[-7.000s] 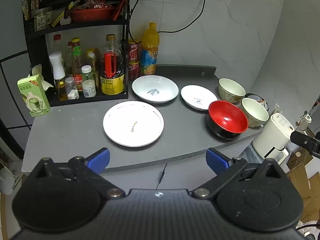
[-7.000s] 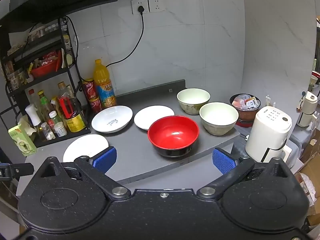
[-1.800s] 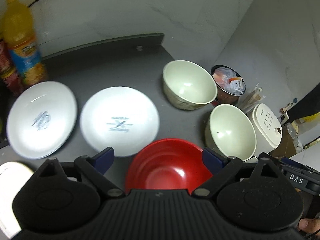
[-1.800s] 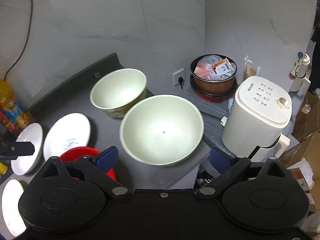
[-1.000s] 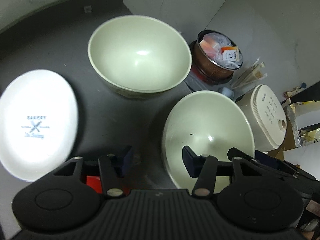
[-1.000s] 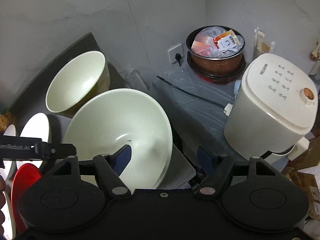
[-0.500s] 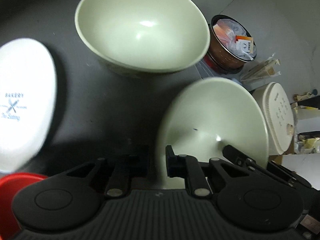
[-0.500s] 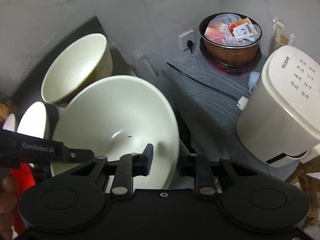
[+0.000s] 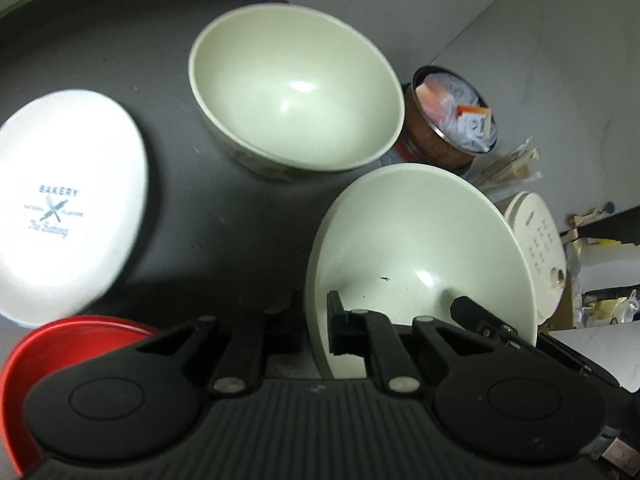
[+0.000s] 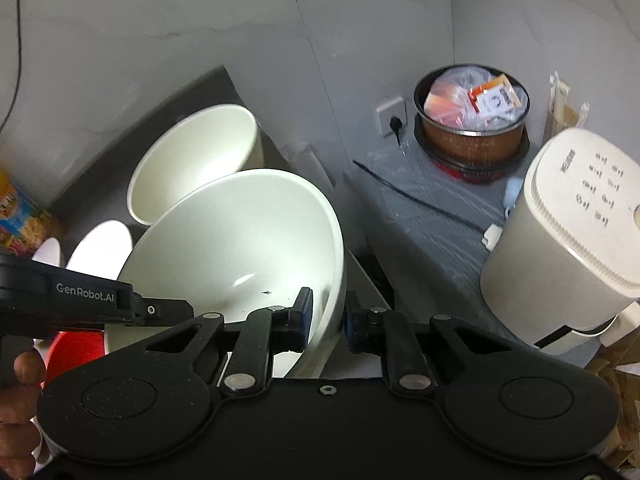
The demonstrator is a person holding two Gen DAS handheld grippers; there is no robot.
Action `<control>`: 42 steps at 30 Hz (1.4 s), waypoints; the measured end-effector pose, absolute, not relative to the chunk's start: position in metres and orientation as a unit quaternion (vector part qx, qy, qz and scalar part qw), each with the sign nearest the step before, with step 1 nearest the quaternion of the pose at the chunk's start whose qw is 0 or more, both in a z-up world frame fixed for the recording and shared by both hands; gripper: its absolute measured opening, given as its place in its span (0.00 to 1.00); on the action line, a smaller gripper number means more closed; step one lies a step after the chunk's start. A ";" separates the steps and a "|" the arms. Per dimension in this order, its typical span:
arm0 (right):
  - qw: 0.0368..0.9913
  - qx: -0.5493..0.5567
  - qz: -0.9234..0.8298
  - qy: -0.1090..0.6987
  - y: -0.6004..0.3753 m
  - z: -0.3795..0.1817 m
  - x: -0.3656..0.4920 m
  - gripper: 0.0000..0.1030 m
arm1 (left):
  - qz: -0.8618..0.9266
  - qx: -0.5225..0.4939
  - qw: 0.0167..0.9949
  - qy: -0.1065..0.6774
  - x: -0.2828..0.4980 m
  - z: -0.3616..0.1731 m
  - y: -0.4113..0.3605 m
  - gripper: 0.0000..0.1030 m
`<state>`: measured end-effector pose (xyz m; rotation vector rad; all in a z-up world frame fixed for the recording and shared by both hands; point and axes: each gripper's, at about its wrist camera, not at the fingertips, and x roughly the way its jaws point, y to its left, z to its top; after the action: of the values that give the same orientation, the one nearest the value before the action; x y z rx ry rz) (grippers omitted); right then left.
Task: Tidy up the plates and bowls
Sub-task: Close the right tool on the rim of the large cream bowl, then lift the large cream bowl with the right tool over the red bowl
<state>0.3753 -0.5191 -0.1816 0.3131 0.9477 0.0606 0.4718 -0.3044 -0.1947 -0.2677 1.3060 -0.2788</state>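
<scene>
Both claws, left claw (image 9: 314,330) and right claw (image 10: 326,318), clamp the smooth, round cream bowl (image 9: 420,248) by its thin rim.

Dim, light from overhead. Glare spots inside both cream bowls (image 9: 296,88); white plate (image 9: 68,200) overexposed, motion-blurred at far left. Heavy fisheye bending at edges; dark vignetted corners; countertop (image 9: 192,208) shadowed.
</scene>
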 end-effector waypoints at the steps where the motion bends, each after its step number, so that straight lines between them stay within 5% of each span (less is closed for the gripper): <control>1: 0.880 0.149 0.030 0.450 -0.518 -0.178 0.374 0.16 | -0.130 -0.126 0.780 0.599 0.470 -0.190 -0.301 0.08; 20: 0.903 0.137 0.065 0.403 -0.468 -0.123 0.347 0.16 | -0.117 -0.167 0.811 0.549 0.429 -0.133 -0.236 0.08; 42: 0.896 0.084 0.122 0.419 -0.401 -0.122 0.325 0.16 | -0.072 -0.207 0.809 0.545 0.376 -0.142 -0.165 0.12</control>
<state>0.3253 -0.4011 -0.1223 0.1745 0.8680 0.2525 0.3761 -0.1653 -0.1420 -0.4428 1.1645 -0.1548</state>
